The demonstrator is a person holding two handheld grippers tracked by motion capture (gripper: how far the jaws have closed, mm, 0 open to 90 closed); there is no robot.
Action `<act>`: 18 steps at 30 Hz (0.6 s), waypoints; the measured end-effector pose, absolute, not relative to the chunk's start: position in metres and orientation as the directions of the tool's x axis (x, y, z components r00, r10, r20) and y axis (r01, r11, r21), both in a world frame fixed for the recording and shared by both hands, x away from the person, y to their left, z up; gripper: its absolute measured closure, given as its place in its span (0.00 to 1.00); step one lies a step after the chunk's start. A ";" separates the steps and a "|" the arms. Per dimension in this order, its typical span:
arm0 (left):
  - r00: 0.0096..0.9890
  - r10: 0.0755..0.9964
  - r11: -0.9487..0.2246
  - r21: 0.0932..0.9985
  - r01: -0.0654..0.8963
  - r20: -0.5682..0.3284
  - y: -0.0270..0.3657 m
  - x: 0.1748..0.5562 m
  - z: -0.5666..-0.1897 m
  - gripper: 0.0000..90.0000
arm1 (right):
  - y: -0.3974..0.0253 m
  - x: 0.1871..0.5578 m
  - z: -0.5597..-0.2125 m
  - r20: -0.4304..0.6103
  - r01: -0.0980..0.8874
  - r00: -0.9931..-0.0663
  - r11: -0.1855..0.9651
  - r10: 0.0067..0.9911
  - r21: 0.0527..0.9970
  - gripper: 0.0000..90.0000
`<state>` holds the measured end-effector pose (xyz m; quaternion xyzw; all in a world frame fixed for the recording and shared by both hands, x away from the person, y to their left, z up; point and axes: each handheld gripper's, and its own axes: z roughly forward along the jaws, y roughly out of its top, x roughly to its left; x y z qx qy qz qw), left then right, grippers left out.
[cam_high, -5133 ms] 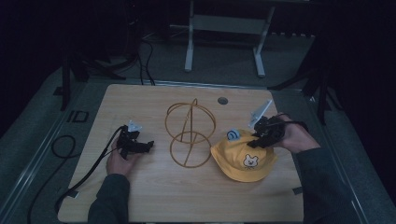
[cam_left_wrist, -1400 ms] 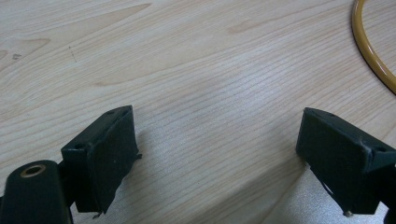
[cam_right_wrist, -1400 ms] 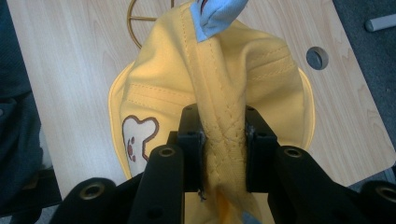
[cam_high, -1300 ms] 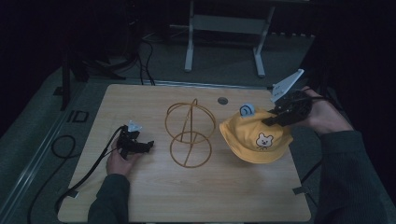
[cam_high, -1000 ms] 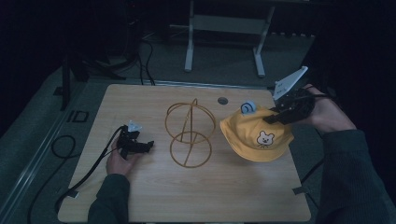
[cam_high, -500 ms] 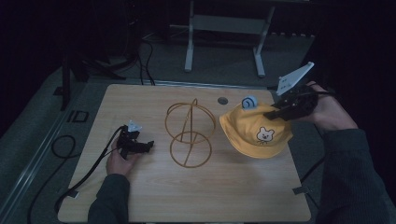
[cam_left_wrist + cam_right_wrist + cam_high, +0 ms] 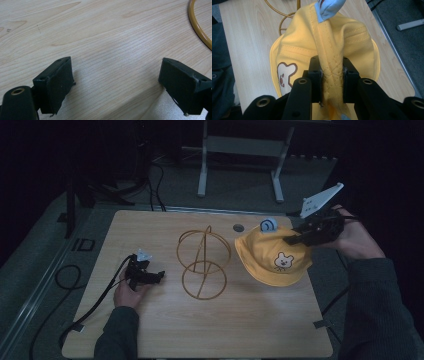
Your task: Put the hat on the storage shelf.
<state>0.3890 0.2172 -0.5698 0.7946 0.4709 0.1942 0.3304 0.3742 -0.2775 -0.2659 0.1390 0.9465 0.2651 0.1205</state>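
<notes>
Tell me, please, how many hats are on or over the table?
1: a yellow hat held up at the table's right side, pinched by the right gripper.

Pale wooden tabletop point(image 7: 105, 37) across nearly the whole frame, grain running slantwise from lower left to upper right, with a few darker streaks toward the upper left. Two black jaws of the left gripper point(image 7: 116, 87) rising from the bottom corners — one at lower left, one at lower right — set wide apart, bare wood between them, nothing clasped. A round brass-ringed hole on the black body at far lower left. At the upper right edge, a curved stretch of golden wire ring point(image 7: 197, 25) lying on the wood — well apart from the jaws.
</notes>
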 end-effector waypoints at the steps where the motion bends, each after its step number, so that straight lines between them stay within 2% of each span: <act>1: 0.481 0.877 -0.338 0.708 0.620 -0.002 0.217 0.389 -0.570 0.14 | -0.277 0.374 -0.266 -0.155 0.198 -0.932 0.820 0.327 0.538 0.83; 18: 0.482 0.876 -0.339 0.708 0.620 -0.002 0.217 0.389 -0.570 0.14 | -0.273 0.375 -0.260 -0.158 0.186 -0.931 0.799 0.330 0.571 0.83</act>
